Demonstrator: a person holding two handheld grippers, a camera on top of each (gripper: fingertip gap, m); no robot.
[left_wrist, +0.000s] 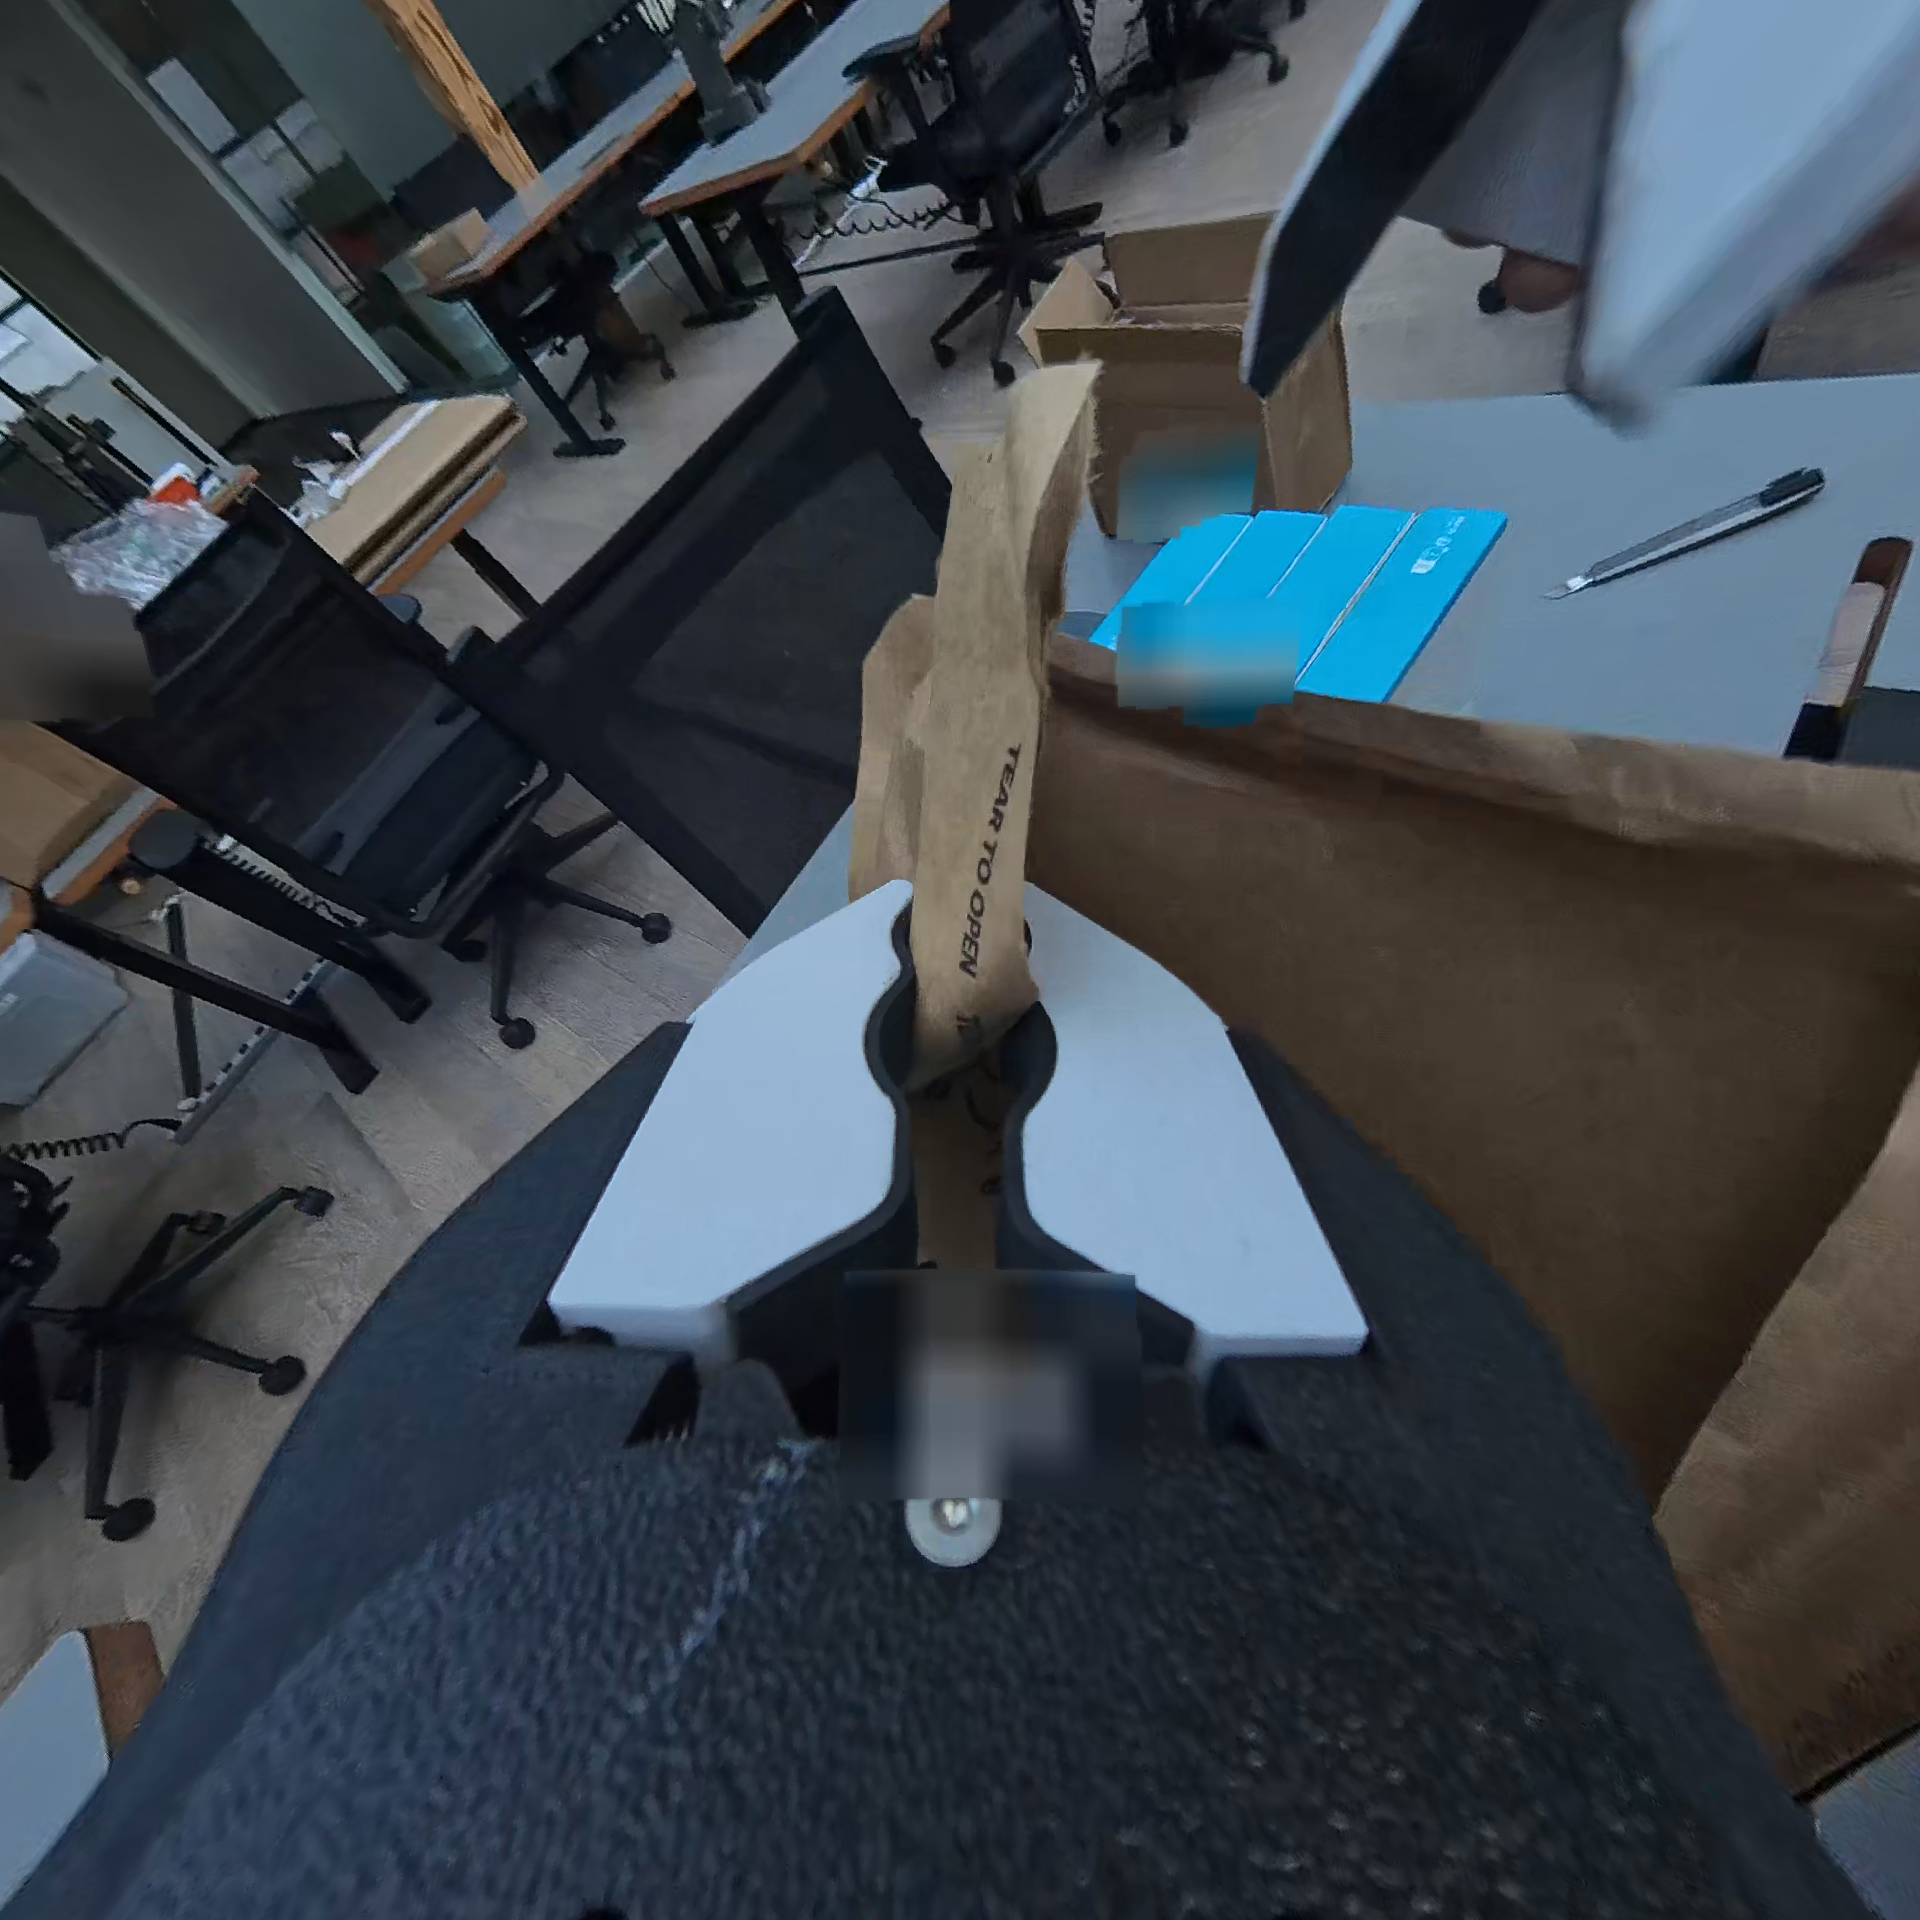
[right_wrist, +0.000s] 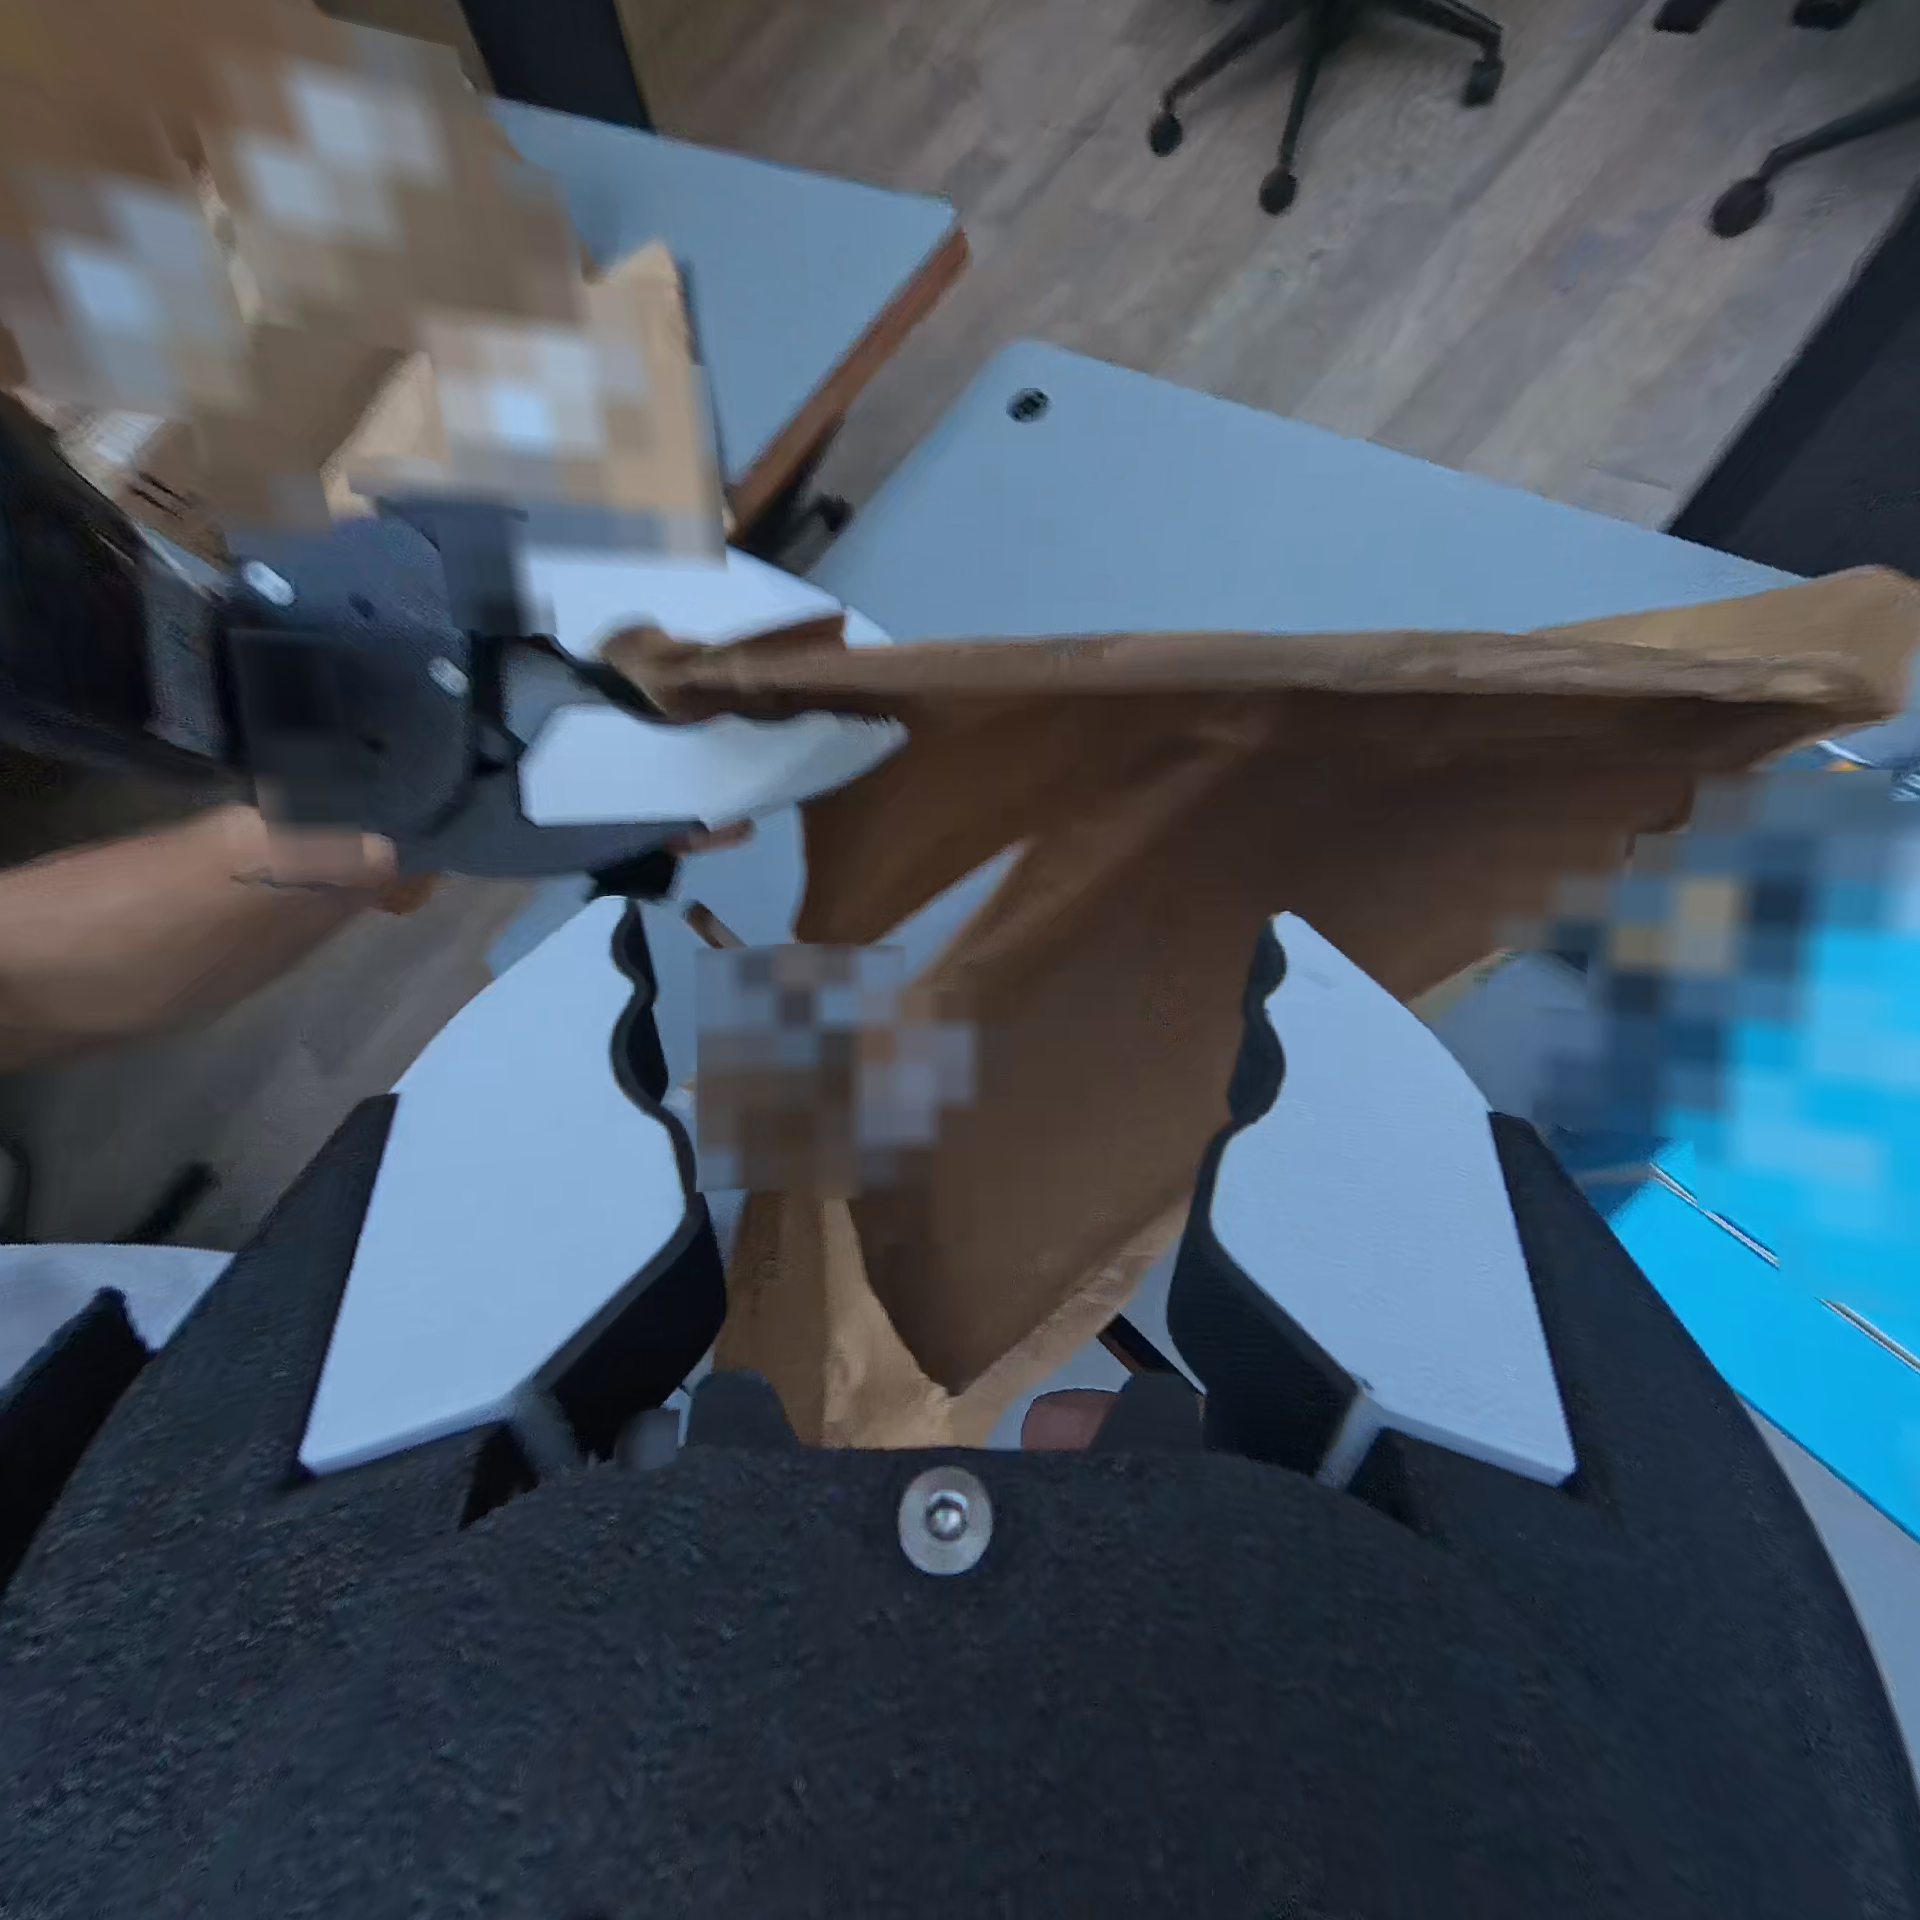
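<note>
While the left gripper pinches the brown paper tear strip taut, seemingly to peel it off, the right gripper gapes wide around the lifted kraft mailer's body above the grey desk, near blue boxes.

Utility knife, blue boxes, office chairs

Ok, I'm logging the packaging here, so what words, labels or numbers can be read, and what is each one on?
I won't quote writing, only say where it stands.
On the paper strip, clamped in the left gripper: one line of black capital print along it.
On the rightmost blue box: a small white marking, too small to read.
Right wrist view: nothing legible.
</note>
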